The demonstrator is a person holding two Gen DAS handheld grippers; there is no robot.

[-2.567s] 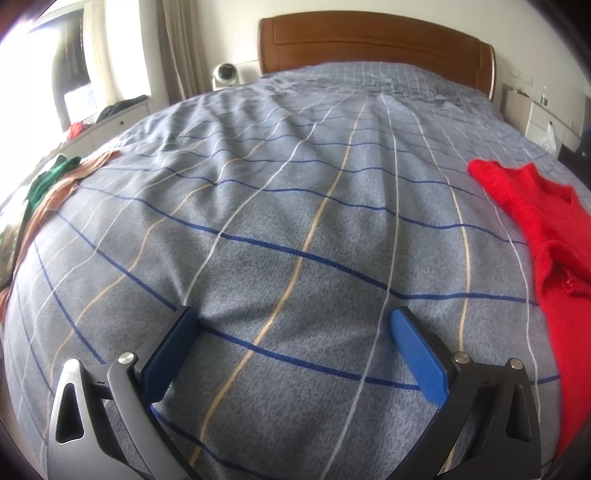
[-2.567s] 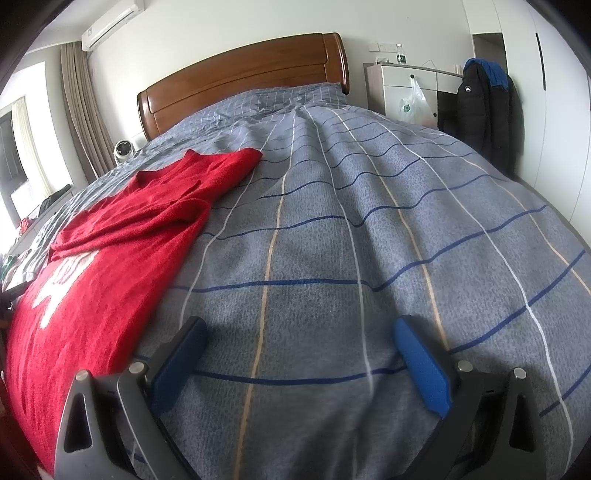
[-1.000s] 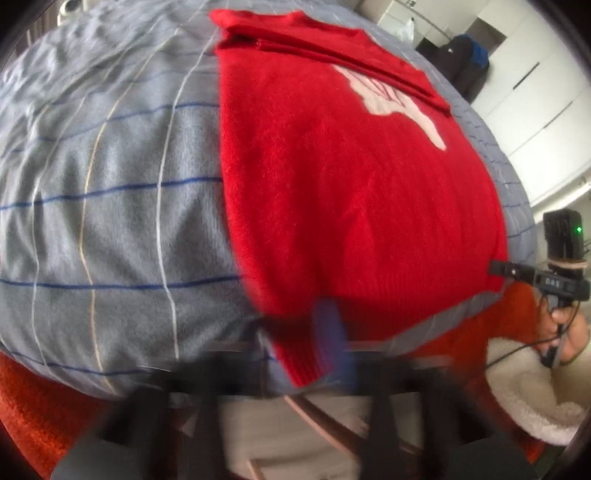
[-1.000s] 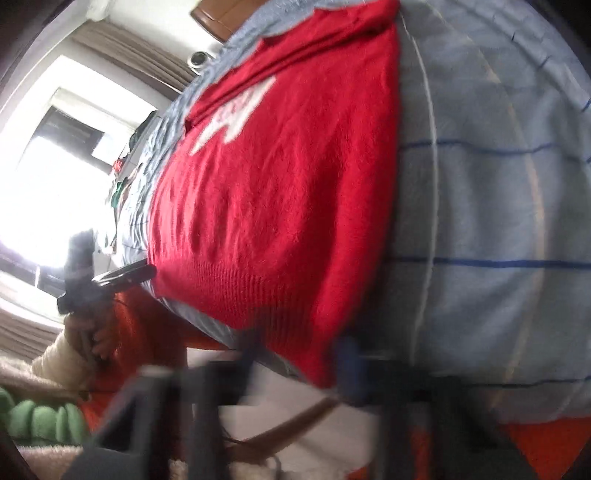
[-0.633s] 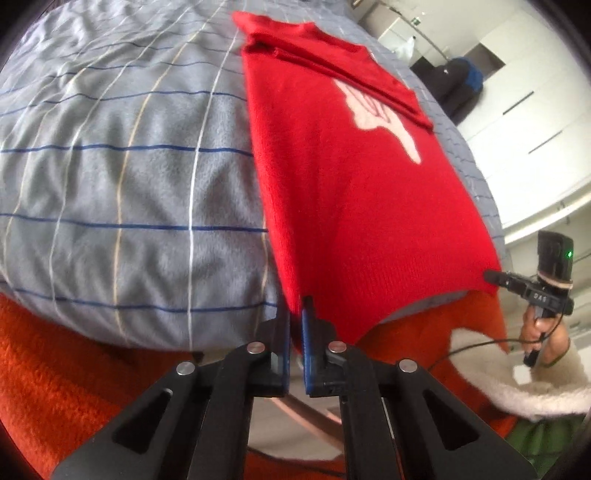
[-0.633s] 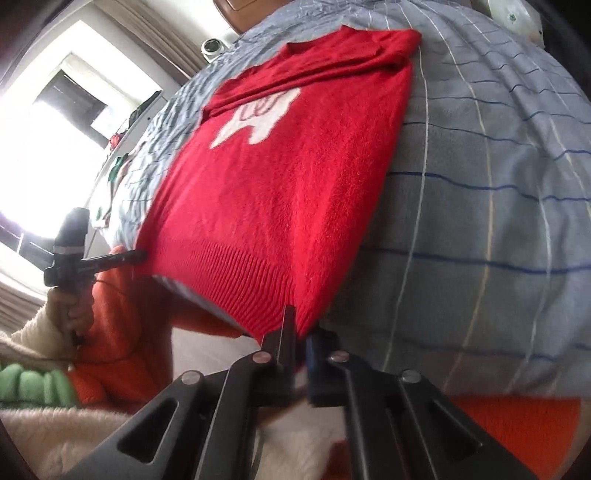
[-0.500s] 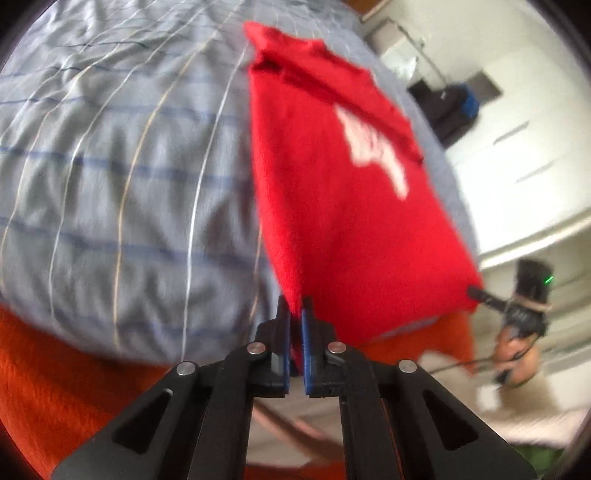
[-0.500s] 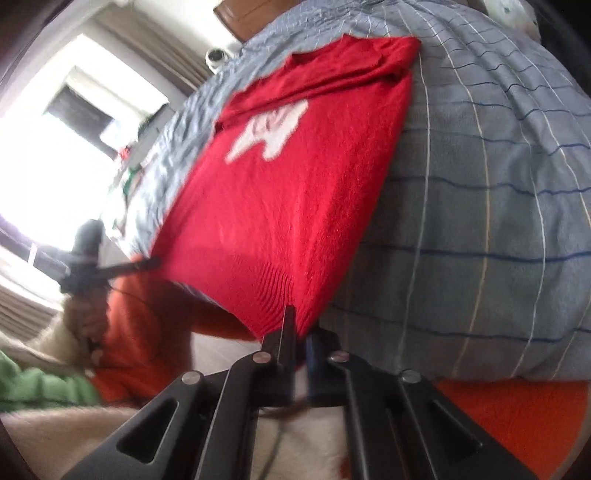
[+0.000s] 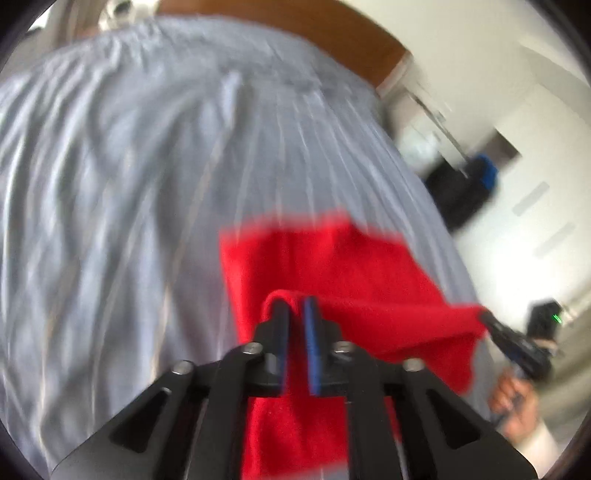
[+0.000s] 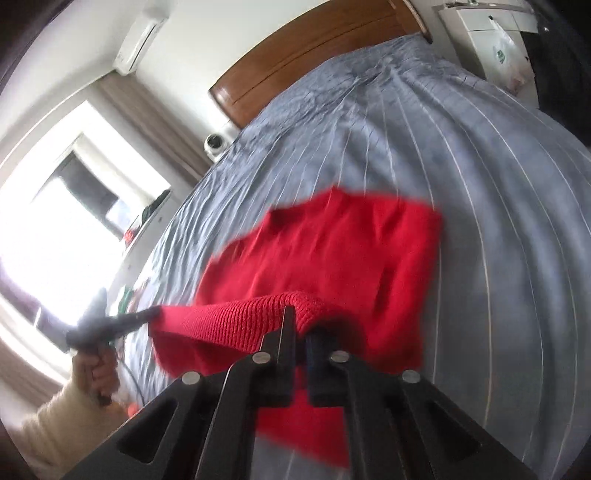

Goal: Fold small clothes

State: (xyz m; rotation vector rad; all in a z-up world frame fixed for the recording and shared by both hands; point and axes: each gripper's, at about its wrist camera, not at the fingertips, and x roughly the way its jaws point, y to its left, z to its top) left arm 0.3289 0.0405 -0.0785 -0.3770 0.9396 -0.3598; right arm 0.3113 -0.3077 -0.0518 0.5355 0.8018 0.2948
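Nearest in the left wrist view, the left gripper (image 9: 295, 310) has a corner of the red sweater (image 9: 332, 266) draped over its left finger. Its jaws have just been opening; a narrow gap shows between the blue pads, with red cloth in and behind it, and I cannot tell if the pads press on it. In the right wrist view, the right gripper (image 10: 300, 332) has its jaws together, clamped on the ribbed hem of the same red sweater (image 10: 332, 251). The hem hangs stretched between the two grippers, lifted above the rest of the sweater, which lies on the grey striped bedcover (image 10: 498, 192).

At the side, the person's hand (image 10: 96, 373) in a cream sleeve (image 10: 55, 424) grips the handle of the other gripper.

Farther away the bedcover runs to the wooden headboard (image 10: 295, 59). Beside the bed stand a small white camera (image 10: 215, 143), a white cabinet (image 10: 487, 33) with a plastic bag (image 10: 511, 62), and a dark jacket (image 9: 458, 188). Curtains (image 10: 147, 122) and a bright window (image 10: 55, 221) are on the far side, an air conditioner (image 10: 137, 41) high on the wall.
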